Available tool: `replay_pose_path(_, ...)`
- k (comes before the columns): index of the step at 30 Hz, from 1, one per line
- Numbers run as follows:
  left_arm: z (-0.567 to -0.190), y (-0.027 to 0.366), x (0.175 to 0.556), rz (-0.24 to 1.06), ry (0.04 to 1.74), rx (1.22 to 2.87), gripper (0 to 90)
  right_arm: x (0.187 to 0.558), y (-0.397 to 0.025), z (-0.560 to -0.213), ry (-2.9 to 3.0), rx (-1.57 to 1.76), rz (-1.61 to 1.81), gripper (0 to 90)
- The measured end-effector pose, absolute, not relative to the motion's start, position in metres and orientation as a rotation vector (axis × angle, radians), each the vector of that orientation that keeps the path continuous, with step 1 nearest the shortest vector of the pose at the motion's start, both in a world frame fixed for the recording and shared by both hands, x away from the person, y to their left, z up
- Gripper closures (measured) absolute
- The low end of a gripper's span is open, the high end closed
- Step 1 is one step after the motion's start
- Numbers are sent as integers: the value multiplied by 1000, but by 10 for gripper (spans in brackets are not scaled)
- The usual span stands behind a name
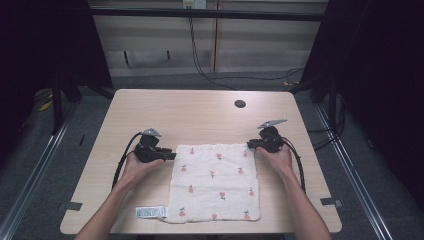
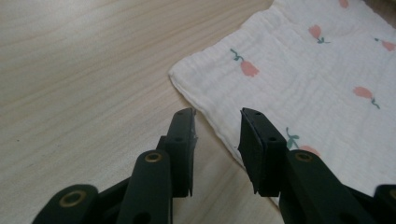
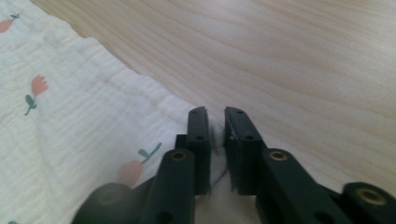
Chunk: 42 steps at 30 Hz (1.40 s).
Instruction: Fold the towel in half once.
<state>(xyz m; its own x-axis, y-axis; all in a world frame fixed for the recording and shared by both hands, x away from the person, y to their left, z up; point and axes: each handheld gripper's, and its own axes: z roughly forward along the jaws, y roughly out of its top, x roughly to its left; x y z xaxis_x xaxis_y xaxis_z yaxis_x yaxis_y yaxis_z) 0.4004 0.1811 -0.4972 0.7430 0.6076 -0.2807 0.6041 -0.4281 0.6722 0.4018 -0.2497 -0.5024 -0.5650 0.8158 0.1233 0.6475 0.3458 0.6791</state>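
The white flower-print cloth [image 1: 214, 182] lies flat on the table [image 1: 200, 112], its 2 far corners flanked, seemingly for a paired lift: left gripper [image 2: 217, 140] parted over the edge, empty; right gripper [image 3: 217, 135] nearly closed, pinching its corner.

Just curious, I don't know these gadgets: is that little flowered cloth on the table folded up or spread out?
Spread out. The cloth lies flat on the table as one open square, its printed flowers showing all over, with a tag sticking out at one near corner.
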Motion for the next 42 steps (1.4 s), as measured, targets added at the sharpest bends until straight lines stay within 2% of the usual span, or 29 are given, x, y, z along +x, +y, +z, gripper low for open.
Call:
replay_pose_path(1, -498, 181, 401, 10, 907, 2149, 650, 401, -249, -502, 2370, 1323, 1026, 858)
replay_pose_path(4, -497, 180, 403, 11, 908, 2148, 642, 400, -250, -502, 2351, 1333, 1080, 882)
replay_pose_path(19, -497, 166, 432, 58, 937, 2152, 656, 390, -251, -496, 2335, 1307, 1140, 884)
replay_pose_path(29, -501, 158, 440, 17, 917, 2163, 666, 390, -251, -495, 2334, 1305, 1151, 884)
replay_pose_path(32, -502, 154, 439, 19, 901, 2163, 717, 389, -251, -495, 2334, 1305, 1157, 884)
replay_pose_path(35, -505, 149, 436, -23, 863, 2157, 852, 388, -250, -495, 2337, 1298, 1166, 883)
replay_pose_path(42, -499, 152, 435, -21, 863, 2126, 874, 386, -251, -492, 2342, 1289, 1190, 884)
